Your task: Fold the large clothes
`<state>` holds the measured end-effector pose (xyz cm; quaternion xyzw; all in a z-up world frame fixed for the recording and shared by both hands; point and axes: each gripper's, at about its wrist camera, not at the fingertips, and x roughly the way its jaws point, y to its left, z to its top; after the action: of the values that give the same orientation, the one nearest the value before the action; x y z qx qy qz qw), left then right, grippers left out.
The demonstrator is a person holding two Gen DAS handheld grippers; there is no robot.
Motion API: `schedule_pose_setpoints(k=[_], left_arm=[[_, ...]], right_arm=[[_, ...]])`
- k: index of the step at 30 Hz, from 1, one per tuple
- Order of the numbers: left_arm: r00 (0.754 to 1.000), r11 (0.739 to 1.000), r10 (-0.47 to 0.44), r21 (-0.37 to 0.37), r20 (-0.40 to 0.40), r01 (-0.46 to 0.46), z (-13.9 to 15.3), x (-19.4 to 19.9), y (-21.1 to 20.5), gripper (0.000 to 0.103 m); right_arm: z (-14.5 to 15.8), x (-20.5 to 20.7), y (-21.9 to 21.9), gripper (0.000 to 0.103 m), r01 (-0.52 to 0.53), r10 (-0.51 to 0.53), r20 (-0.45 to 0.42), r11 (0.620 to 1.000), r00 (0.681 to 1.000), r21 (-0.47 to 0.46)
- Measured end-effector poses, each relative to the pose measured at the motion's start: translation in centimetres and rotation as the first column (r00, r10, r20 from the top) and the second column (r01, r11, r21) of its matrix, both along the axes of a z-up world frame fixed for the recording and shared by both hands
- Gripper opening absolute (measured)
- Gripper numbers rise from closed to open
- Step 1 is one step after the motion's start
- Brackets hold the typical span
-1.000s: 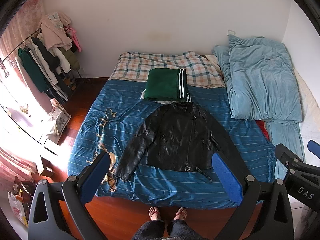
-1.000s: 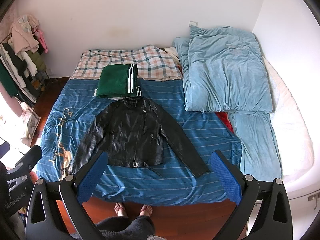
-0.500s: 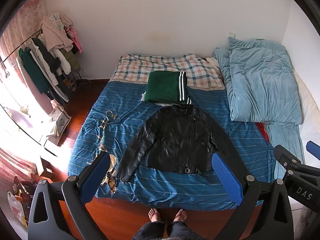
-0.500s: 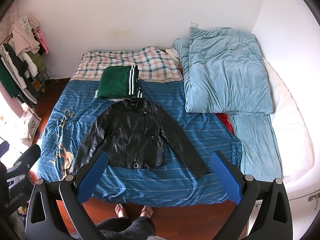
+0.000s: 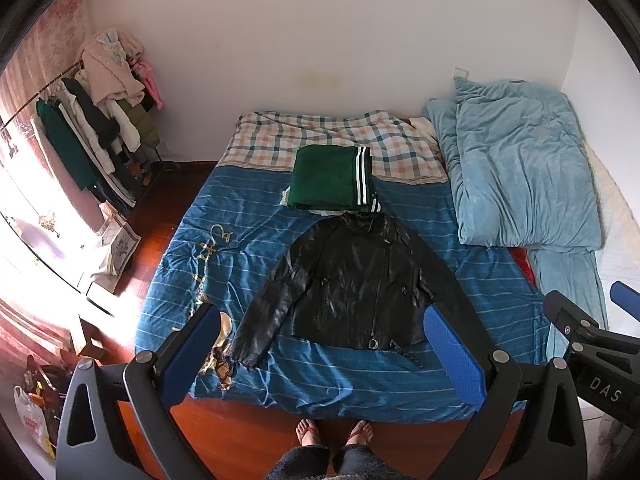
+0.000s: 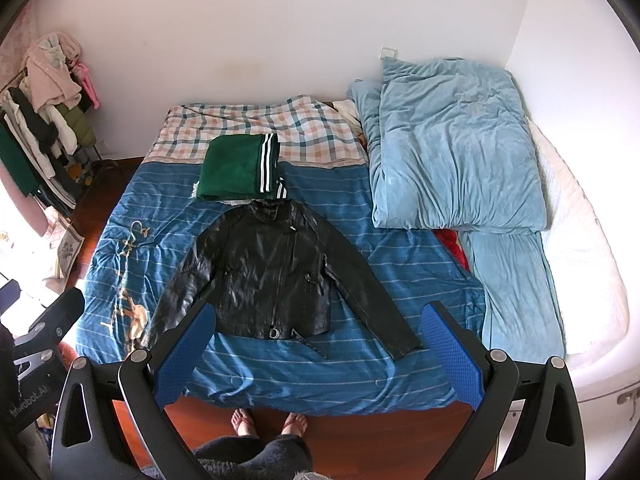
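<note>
Glossy black leather jacket point(image 5: 352, 280) lies flat, sleeves spread, on the striped blue bedspread point(image 5: 240, 232).
Left wrist view: the left gripper point(image 5: 320, 344) hangs above the bed's foot, blue ribbed pads spread wide, holding nothing. Right wrist view: the right gripper point(image 6: 316, 344) is equally wide and empty; a folded green garment point(image 6: 236, 172) touches the jacket's collar.

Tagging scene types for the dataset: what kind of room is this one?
A home bedroom, almost certainly. A bed with a blue striped cover fills the floor, a bunched light blue duvet lies along one side, and a garment rack hung with coats stands by the wall. A black leather jacket lies spread flat on the bed.
</note>
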<state>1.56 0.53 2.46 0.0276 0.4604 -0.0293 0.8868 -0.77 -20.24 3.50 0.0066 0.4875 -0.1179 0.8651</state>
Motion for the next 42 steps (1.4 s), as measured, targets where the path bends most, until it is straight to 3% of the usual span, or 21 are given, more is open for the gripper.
schedule_pose_setpoints(k=[14,17,21,25,27,29,30,31,33,36,37,39,41,42], left_arm=[[1.000,1.000,-0.014,-0.005,-0.006,0.014,-0.3,0.4,0.0,0.103],[0.999,1.000,-0.021,0.023,0.030,0.020,-1.0,1.6,0.3,0.103],[0.995,0.996,-0.025,0.089,0.095,0.016,-4.0,4.4,0.3,0.103],[0.993,0.990,-0.023,0.140,0.116,0.007,-8.4,7.9,-0.4,0.103],[0.994,0.987,-0.022,0.161,0.103,0.005,-11.2,9.9,-1.0,0.103],[0.997,0.981,-0.006,0.192,0.077,-0.009,-14.0,11.8,-1.5,0.103],[0.998,0.979,0.004,0.203,0.060,-0.017,-15.8,13.0,-2.0,0.103],[0.999,0.977,0.014,0.213,0.050,-0.024,-17.1,13.7,-2.3,0.103],[0.999,0.969,0.035,0.244,0.023,-0.039,-20.7,15.8,-3.4,0.103],[0.998,0.950,0.061,0.307,-0.024,-0.051,-25.2,18.2,-4.6,0.103],[0.996,0.945,0.071,0.323,-0.053,-0.050,-27.5,19.2,-5.0,0.103],[0.991,0.936,0.094,0.349,-0.100,-0.053,-30.8,20.4,-5.3,0.103],[0.982,0.928,0.123,0.367,-0.145,-0.062,-34.0,21.3,-5.4,0.103],[0.975,0.924,0.144,0.377,-0.169,-0.071,-35.9,21.8,-5.4,0.103]], right_arm=[[0.0,1.2,1.8,0.103,0.020,-0.020,-0.018,1.000,1.000,0.002],[-1.1,1.8,1.4,0.103,0.057,-0.056,-0.026,0.998,0.998,0.020],[-5.3,3.1,-1.7,0.103,0.156,-0.156,-0.002,0.986,0.988,0.058],[-12.7,4.7,-6.8,0.103,0.290,-0.285,-0.059,0.953,0.957,0.084],[-17.1,5.3,-9.9,0.103,0.356,-0.342,-0.112,0.923,0.933,0.147],[-22.5,5.8,-13.6,0.100,0.434,-0.399,-0.190,0.876,0.897,0.209],[-25.1,6.1,-15.3,0.092,0.466,-0.418,-0.237,0.859,0.877,0.212],[-28.1,6.4,-17.0,0.077,0.497,-0.433,-0.286,0.841,0.855,0.212],[-33.6,6.6,-20.3,0.062,0.552,-0.458,-0.358,0.801,0.814,0.232],[-41.9,5.9,-25.2,0.061,0.649,-0.504,-0.433,0.693,0.747,0.314],[-44.4,5.5,-26.6,0.061,0.676,-0.518,-0.448,0.647,0.729,0.352],[-50.5,4.1,-29.3,0.062,0.739,-0.550,-0.494,0.499,0.674,0.453],[-56.7,2.3,-31.3,0.066,0.801,-0.586,-0.556,0.329,0.589,0.501],[-59.0,1.6,-31.7,0.067,0.819,-0.600,-0.578,0.264,0.553,0.510]])
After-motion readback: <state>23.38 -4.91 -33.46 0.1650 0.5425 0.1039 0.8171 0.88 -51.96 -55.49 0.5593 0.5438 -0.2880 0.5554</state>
